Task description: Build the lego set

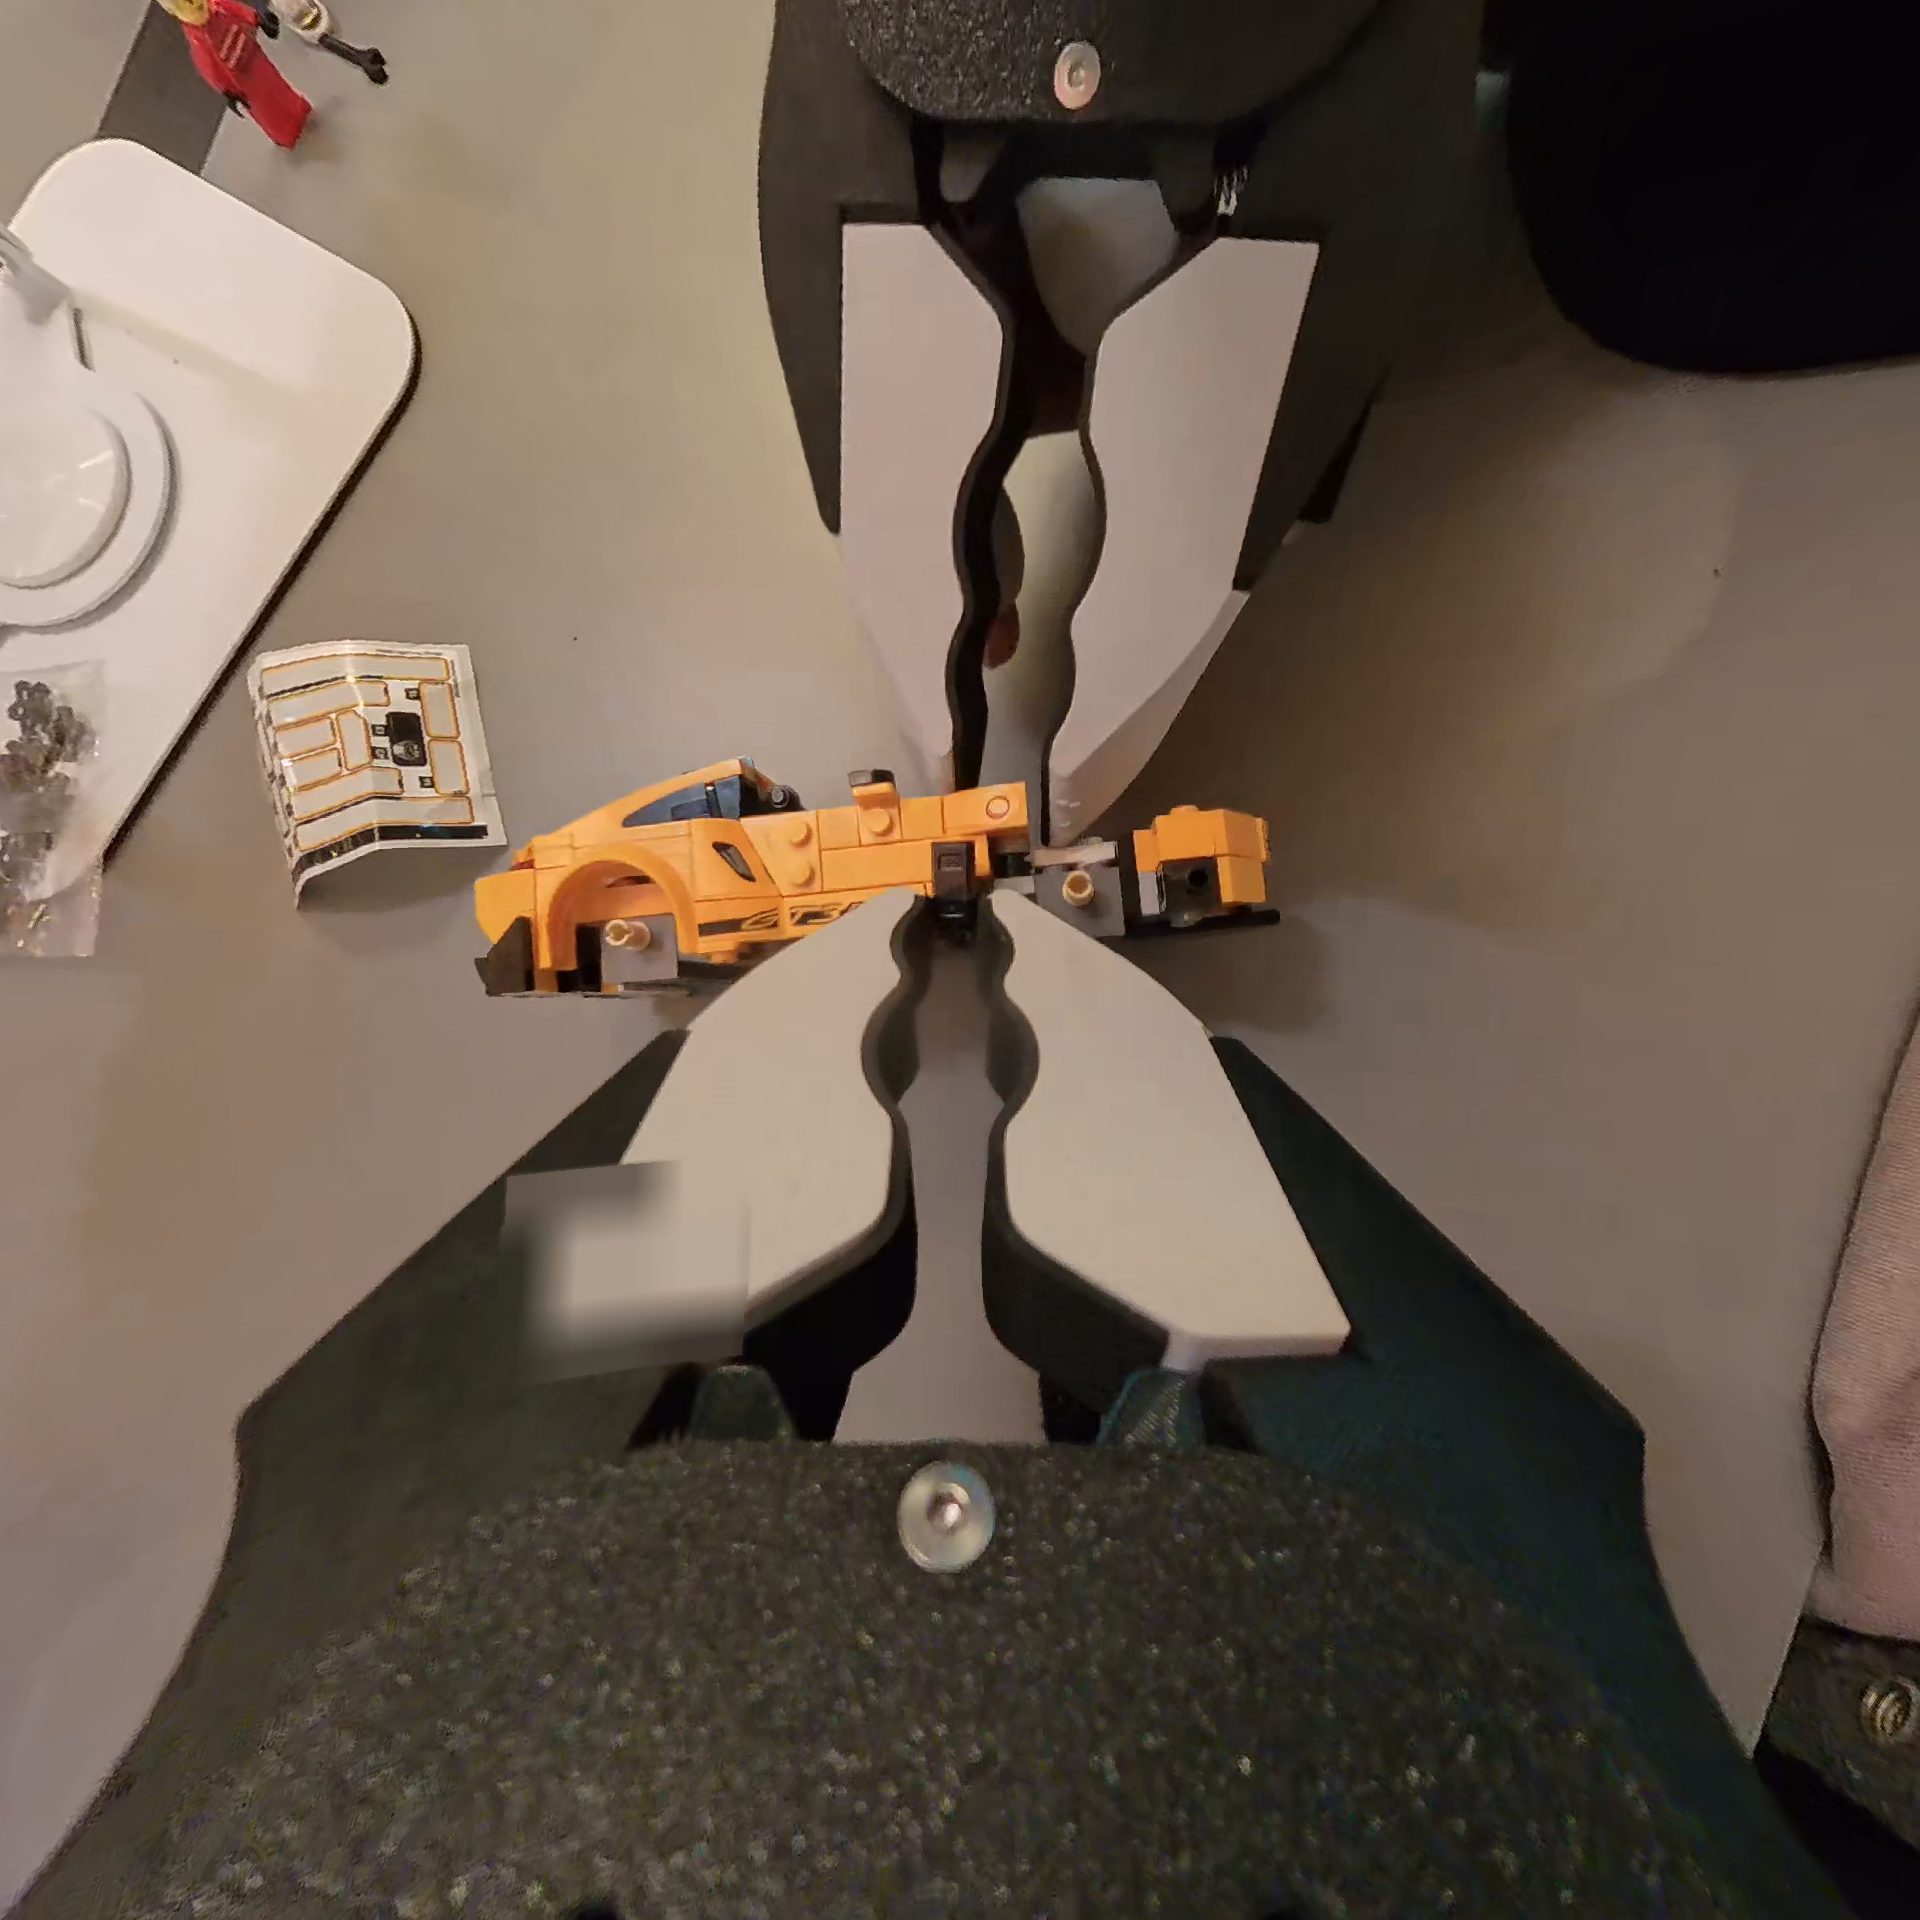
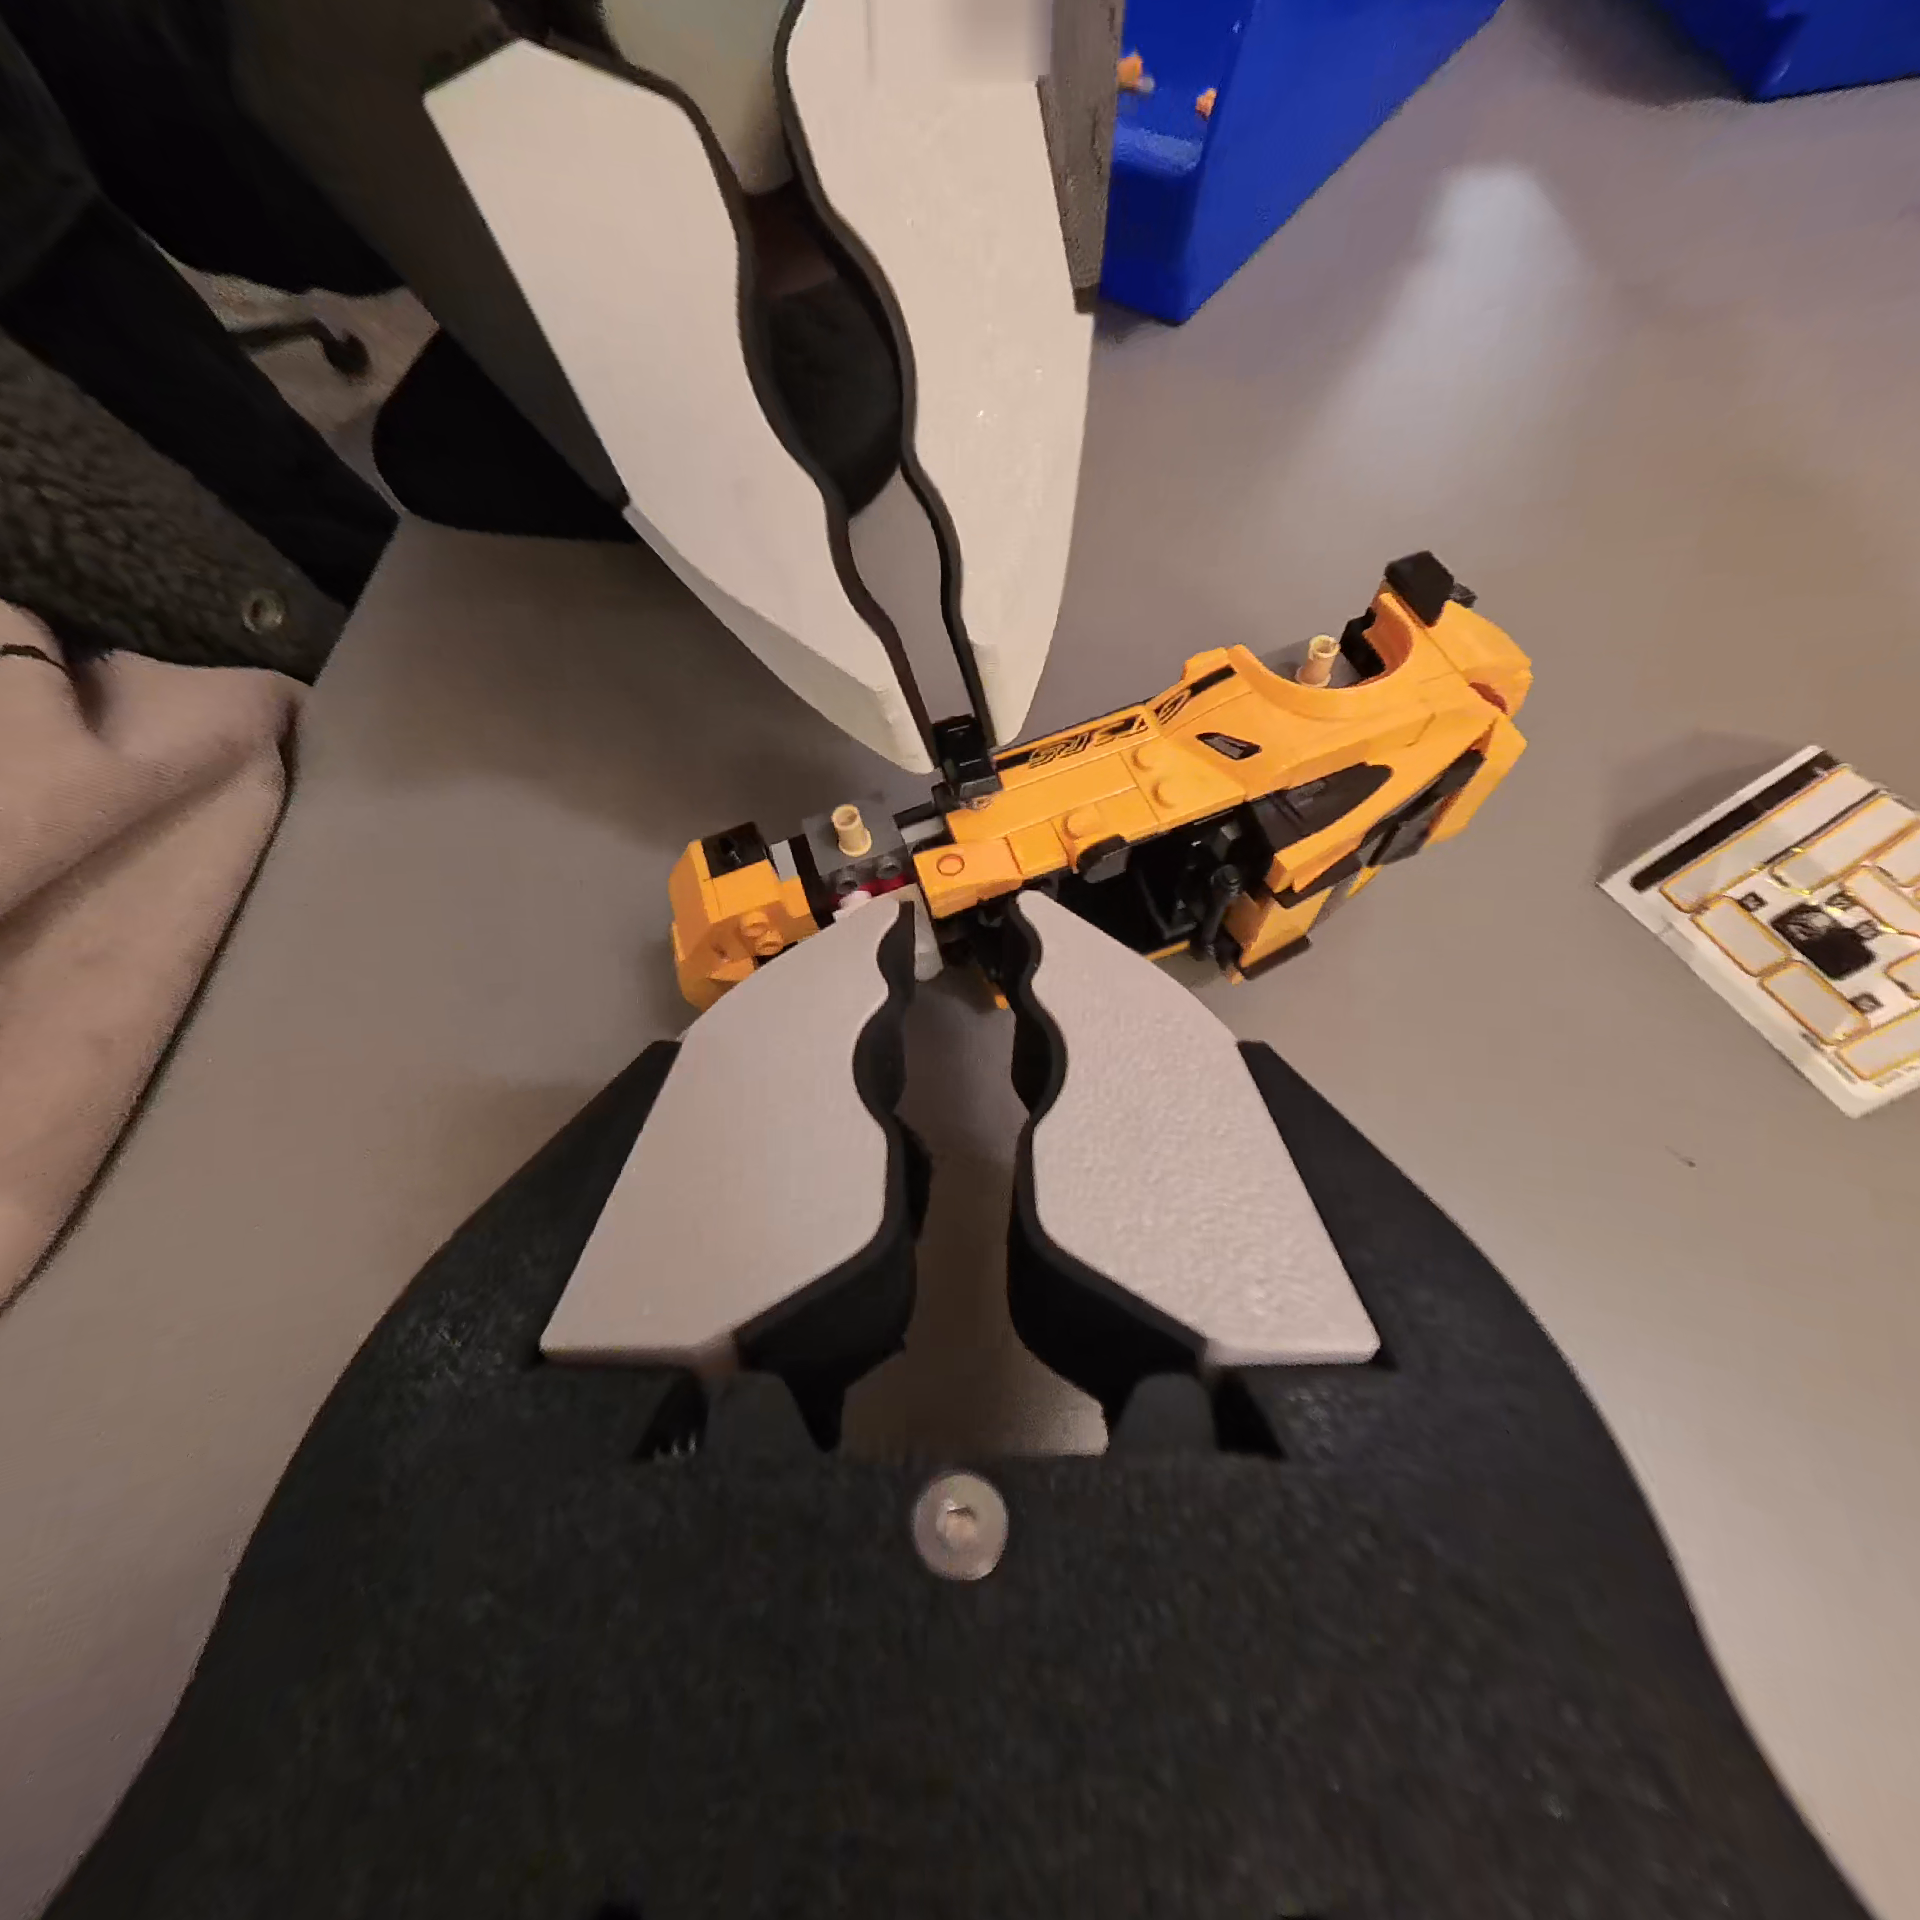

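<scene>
- Left gripper [image 1: 954,914]: jaws narrowed, fingertips pinching a small black piece [image 1: 953,871] set against the side of the orange Lego car [image 1: 727,862].
- Right gripper [image 2: 961,930]: jaws narrowed at the car's opposite side; the fingertips meet the body near its front, but whether they clamp anything cannot be told.
- Car: lies on the grey table [image 1: 623,416] between the two facing grippers. Wheel axles are bare.
- Containers: a clear bag [image 1: 42,790] of small dark parts lies far left of the left gripper, beside a white tray [image 1: 260,312]. A blue bin [image 2: 1247,156] stands beyond the right gripper; its contents cannot be determined.
- Printed matter: a sticker sheet [image 1: 374,764] lies left of the car. The car's side carries black lettering.
- A red minifigure [image 1: 244,62] lies far beyond, at left.
</scene>
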A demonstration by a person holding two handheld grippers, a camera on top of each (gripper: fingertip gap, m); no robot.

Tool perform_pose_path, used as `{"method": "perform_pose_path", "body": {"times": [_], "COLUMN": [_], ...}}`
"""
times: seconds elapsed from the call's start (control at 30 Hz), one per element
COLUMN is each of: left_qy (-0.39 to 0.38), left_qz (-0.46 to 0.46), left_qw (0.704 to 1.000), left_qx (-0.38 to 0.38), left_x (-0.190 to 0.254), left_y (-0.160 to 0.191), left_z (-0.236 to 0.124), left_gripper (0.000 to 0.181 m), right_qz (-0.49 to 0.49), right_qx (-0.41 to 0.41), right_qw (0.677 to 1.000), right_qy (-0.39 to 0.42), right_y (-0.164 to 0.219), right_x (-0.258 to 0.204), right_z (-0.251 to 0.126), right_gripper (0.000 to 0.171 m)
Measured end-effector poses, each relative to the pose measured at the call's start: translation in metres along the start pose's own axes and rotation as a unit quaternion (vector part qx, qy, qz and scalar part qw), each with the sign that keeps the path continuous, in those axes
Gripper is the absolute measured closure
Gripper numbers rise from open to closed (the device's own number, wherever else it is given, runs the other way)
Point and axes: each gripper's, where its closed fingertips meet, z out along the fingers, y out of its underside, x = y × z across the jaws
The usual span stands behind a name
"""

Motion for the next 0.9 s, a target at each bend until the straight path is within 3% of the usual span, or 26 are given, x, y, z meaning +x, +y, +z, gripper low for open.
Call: {"method": "perform_pose_path", "body": {"times": [0.5,0.9], "left_qy": [-0.020,-0.024], "left_qz": [0.013,0.029], "left_qw": [0.999,0.998], "left_qx": [-0.023,-0.046], "left_x": [-0.002,-0.005], "left_y": [0.004,0.009], "left_z": [-0.001,-0.001], "left_gripper": [0.174,0.174], "right_qz": [0.145,0.175], "right_qx": [0.068,0.105], "right_qw": [0.982,0.971], "right_qy": [-0.105,-0.124], "right_y": [-0.007,-0.011], "right_x": [-0.007,-0.011], "right_z": [0.000,-0.002], "right_gripper": [0.140,0.134]}}
